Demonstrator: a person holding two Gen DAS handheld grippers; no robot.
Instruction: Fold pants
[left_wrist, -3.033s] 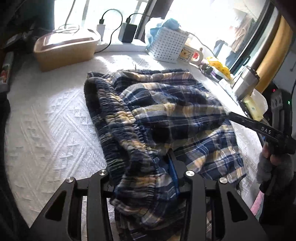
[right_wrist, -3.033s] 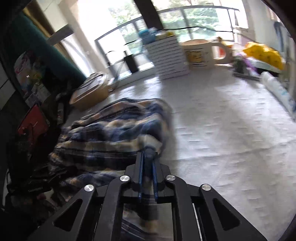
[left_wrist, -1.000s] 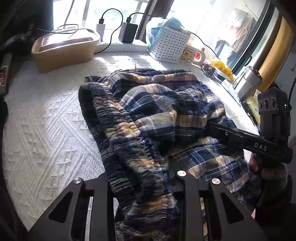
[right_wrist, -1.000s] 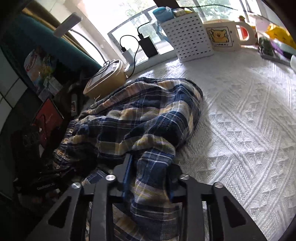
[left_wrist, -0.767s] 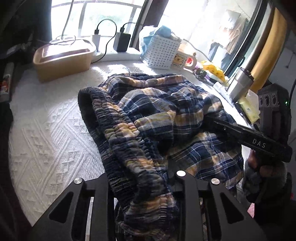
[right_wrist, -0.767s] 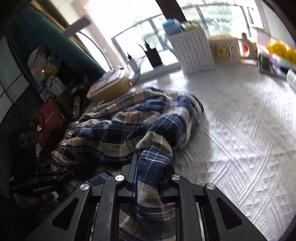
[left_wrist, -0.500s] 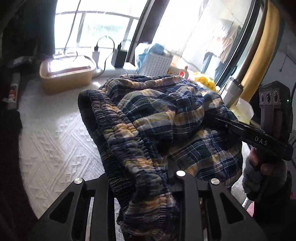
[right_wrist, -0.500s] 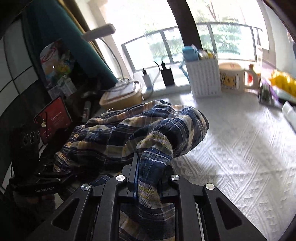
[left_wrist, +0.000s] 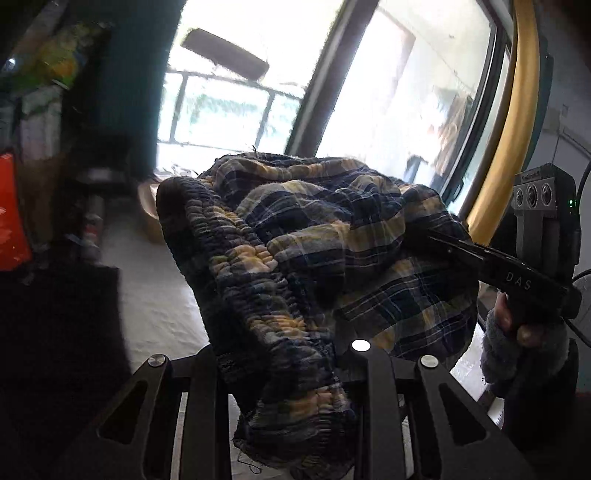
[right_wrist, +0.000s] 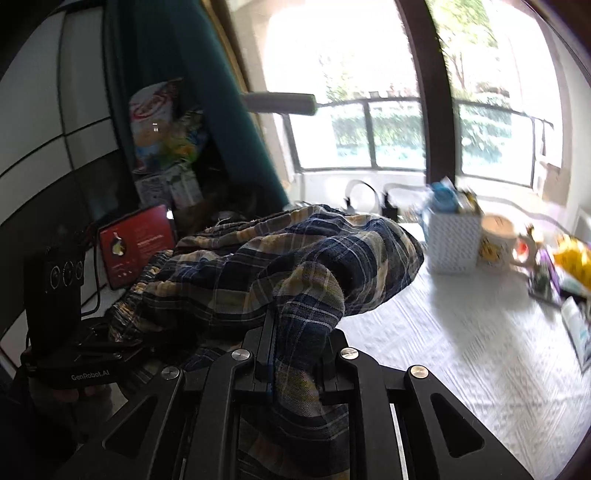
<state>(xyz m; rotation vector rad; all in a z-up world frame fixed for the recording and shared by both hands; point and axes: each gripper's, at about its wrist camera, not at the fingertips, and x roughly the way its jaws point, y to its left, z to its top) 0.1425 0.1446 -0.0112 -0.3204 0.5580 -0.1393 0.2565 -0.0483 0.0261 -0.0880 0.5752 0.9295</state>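
Fingertips — buried under plaid pants (left_wrist: 317, 258)

"DAS" stands on the side of the right claw (left_wrist: 517, 280) at 3 o'clock in the left view, and "GenRobot.AI" on the left claw (right_wrist: 88, 373) at 8 o'clock in the right view.

Across the white textured tabletop (right_wrist: 480, 354) we see a white perforated basket (right_wrist: 453, 242) stuffed with blue and yellow items, and just beside it a cream mug (right_wrist: 498, 247) with a yellow cartoon print. Further right lies something bright yellow (right_wrist: 574, 264), too blurred for us to name. Behind them, dark chargers with looping cables (right_wrist: 364, 195) sit below the window railing (right_wrist: 406, 107). At left stands a red box (right_wrist: 138, 245), below a colourful packet (right_wrist: 159, 122) and beside a teal curtain (right_wrist: 221, 92). A tan lidded container (left_wrist: 149, 210) peeks out in the left wrist view.
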